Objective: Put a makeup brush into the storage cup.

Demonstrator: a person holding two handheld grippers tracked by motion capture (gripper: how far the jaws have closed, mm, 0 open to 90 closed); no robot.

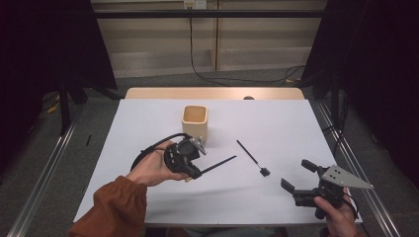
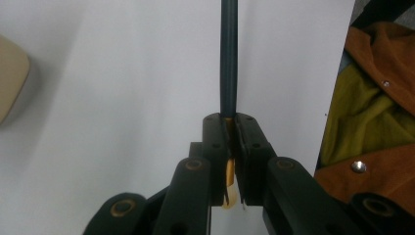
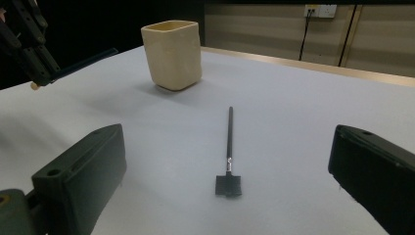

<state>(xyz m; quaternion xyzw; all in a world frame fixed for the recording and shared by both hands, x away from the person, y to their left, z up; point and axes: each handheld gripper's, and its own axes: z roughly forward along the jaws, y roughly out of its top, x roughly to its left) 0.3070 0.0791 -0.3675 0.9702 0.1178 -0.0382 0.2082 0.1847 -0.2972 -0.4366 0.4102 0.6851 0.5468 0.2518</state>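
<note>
The tabletop [image 1: 276, 123] is white with a wooden strip along its far edge. It carries one cup and one loose brush; a second slender tool is held clear of the surface.

One cream square cup [image 1: 194, 123] stands upright near the tabletop centre, mouth open upward. In the high view it lies just beyond the left gripper, near but apart from it.

The left gripper [image 1: 196, 174] has its jaws pressed together, pinching one dark rod [image 1: 218, 164] at its near end. The rod projects level above the tabletop, toward the right in the high view. In the left gripper view a yellowish tip shows between the jaws at the gripped end.

The right gripper [image 1: 295, 177] sits at the near right corner, jaws spread, with nothing between them.

One black flat brush [image 1: 252, 158] lies on the tabletop between the two grippers, head toward the person, handle angled toward the far left. It lies ahead of the right gripper's jaws with bare tabletop between.
</note>
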